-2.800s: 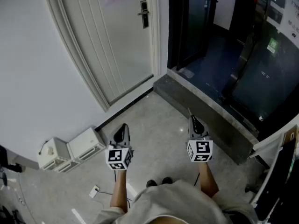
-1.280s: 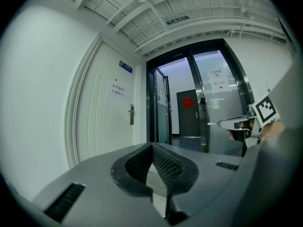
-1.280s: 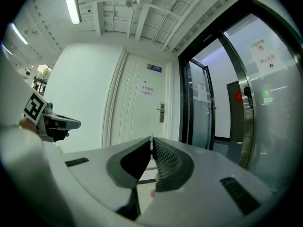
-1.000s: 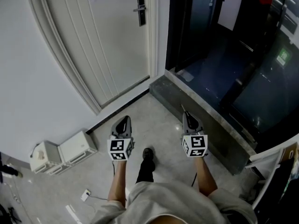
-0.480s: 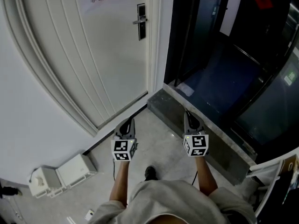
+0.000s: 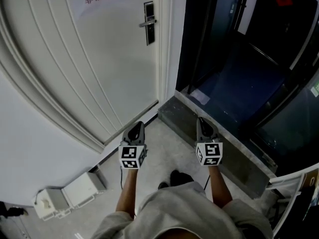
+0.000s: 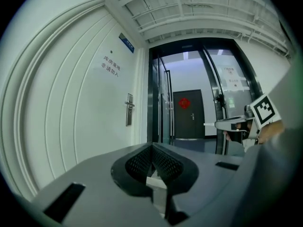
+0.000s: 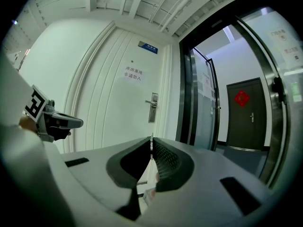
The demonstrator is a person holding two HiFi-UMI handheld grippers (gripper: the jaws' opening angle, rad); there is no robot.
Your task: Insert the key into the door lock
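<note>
The right gripper [image 8: 152, 146] is clamped on the key [image 8: 151, 140], whose blade pokes level past its tips to suit the door lock [image 8: 152, 107] well ahead, while the left gripper [image 7: 152, 148], jaws together and empty, idles alongside.

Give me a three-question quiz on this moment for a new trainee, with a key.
1. True or false: the right gripper holds a thin key between its jaws.
2. In the head view, the door lock sits near which edge of the white door: A left, B right?
3. Fill in: the jaws of the left gripper are ____.
Key: 1 true; 2 B; 3 shut.
</note>
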